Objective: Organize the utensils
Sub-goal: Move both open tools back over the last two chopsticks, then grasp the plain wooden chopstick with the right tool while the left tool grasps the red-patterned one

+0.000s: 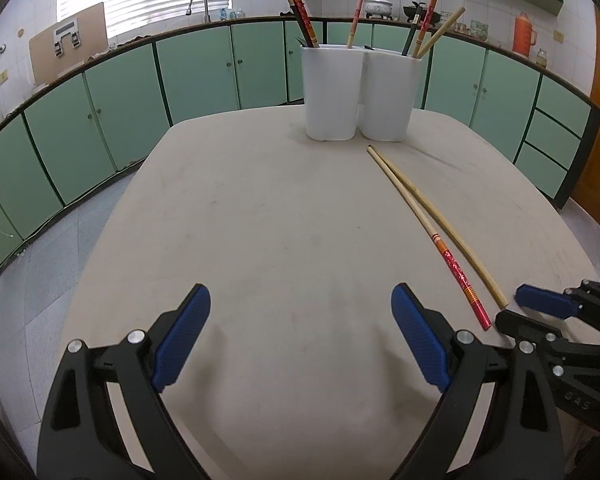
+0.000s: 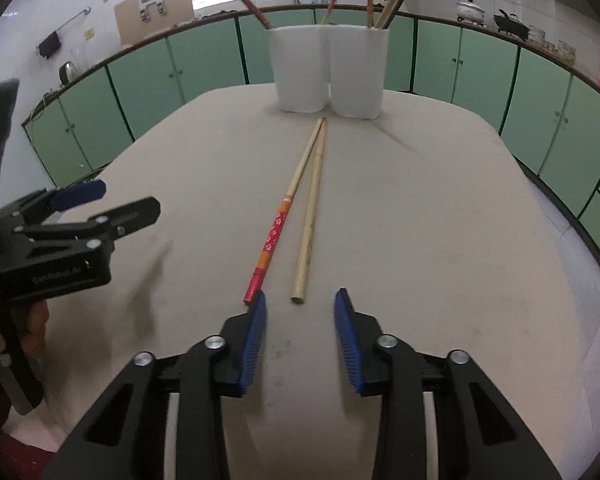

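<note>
A red, orange-banded, flower-patterned chopstick [image 2: 281,222] is lying beside a plain pale-wood chopstick [image 2: 311,216]. White holders [image 2: 328,70] are standing before green cabinets [image 2: 484,64].

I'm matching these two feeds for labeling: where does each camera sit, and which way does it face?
Left wrist view: sits on the left tongs, tilted down over the table toward the white holder; its own open blue pads show, the right tongs at the right edge.
Right wrist view: sits on the right tongs, aimed along the red-handled chopstick and plain chopstick; the left tongs show at left.
Shared: table, holder, both chopsticks.
</note>
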The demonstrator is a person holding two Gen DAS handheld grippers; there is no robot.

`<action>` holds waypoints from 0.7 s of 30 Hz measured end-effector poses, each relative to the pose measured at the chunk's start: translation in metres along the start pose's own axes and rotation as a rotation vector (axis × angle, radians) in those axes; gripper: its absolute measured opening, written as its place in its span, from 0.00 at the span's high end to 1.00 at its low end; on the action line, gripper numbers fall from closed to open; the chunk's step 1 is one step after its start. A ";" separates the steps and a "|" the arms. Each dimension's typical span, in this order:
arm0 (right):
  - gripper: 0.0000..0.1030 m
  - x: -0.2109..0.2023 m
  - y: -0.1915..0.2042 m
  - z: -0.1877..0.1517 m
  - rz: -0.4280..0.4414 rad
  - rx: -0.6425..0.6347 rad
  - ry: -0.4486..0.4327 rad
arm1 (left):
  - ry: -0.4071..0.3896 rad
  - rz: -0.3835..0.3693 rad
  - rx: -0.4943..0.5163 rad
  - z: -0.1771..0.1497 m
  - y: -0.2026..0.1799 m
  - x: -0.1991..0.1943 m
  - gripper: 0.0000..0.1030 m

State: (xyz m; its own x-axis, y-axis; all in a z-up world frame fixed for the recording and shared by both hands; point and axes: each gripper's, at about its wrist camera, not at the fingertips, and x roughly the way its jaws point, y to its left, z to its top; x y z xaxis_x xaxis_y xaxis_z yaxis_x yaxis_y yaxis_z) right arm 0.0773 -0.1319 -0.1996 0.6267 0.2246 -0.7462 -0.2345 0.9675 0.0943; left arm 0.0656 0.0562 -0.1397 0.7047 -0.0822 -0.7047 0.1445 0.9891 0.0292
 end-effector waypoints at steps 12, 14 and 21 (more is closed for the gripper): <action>0.93 0.006 -0.004 0.004 0.012 0.018 -0.025 | 0.002 -0.008 0.002 0.000 -0.004 0.001 0.14; 0.93 0.002 -0.009 0.003 0.007 0.030 -0.026 | 0.001 -0.010 0.004 0.000 -0.006 0.000 0.14; 0.93 -0.014 -0.040 -0.007 -0.041 0.102 -0.007 | 0.000 -0.036 0.018 0.000 -0.018 -0.003 0.14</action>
State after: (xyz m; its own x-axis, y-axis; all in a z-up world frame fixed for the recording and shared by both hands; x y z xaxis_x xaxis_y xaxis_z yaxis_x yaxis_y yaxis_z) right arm 0.0732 -0.1741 -0.1975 0.6393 0.1854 -0.7463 -0.1319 0.9826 0.1310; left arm 0.0606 0.0391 -0.1382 0.6989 -0.1179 -0.7054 0.1825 0.9831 0.0165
